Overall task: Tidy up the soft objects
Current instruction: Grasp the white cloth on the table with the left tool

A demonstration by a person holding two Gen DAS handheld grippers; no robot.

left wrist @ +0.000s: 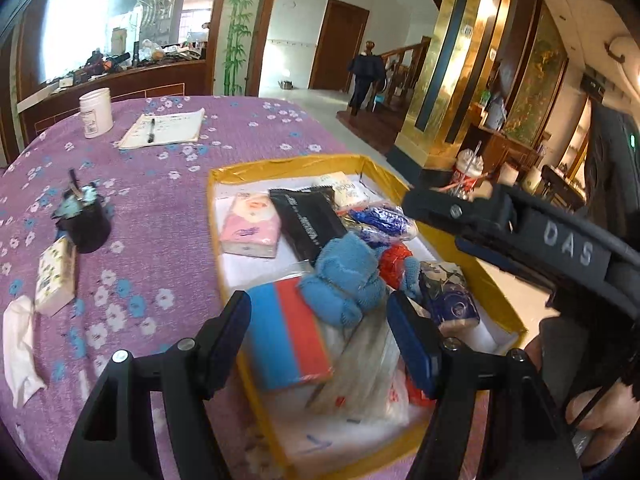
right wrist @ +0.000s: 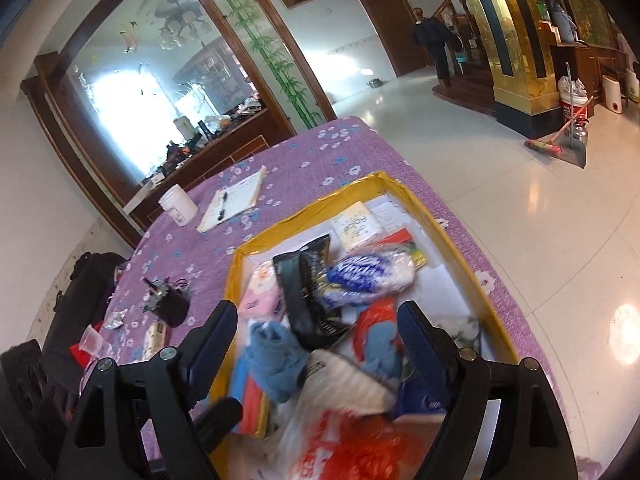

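A yellow-rimmed box (left wrist: 280, 166) (right wrist: 308, 206) on the purple floral tablecloth holds several soft items. Among them are a pink tissue pack (left wrist: 250, 226), a black packet (left wrist: 308, 220) (right wrist: 304, 300), a crumpled blue cloth (left wrist: 344, 280) (right wrist: 276, 360), a blue-and-red sponge (left wrist: 288, 336), a blue-and-white bag (right wrist: 368, 276), a floral tissue pack (left wrist: 448, 296) and a red-printed plastic bag (right wrist: 340, 440). My left gripper (left wrist: 320, 340) hovers open over the box's near end, above the sponge and cloth. My right gripper (right wrist: 316, 332) (left wrist: 432, 224) hangs open above the pile, gripping nothing.
On the cloth left of the box stand a white jar (left wrist: 96, 112), a notebook with a pen (left wrist: 164, 128), a black cup (left wrist: 84, 224), a tissue pack (left wrist: 56, 276) and a white wad (left wrist: 18, 352). A person (left wrist: 362, 76) walks in the background. The table edge runs just right of the box.
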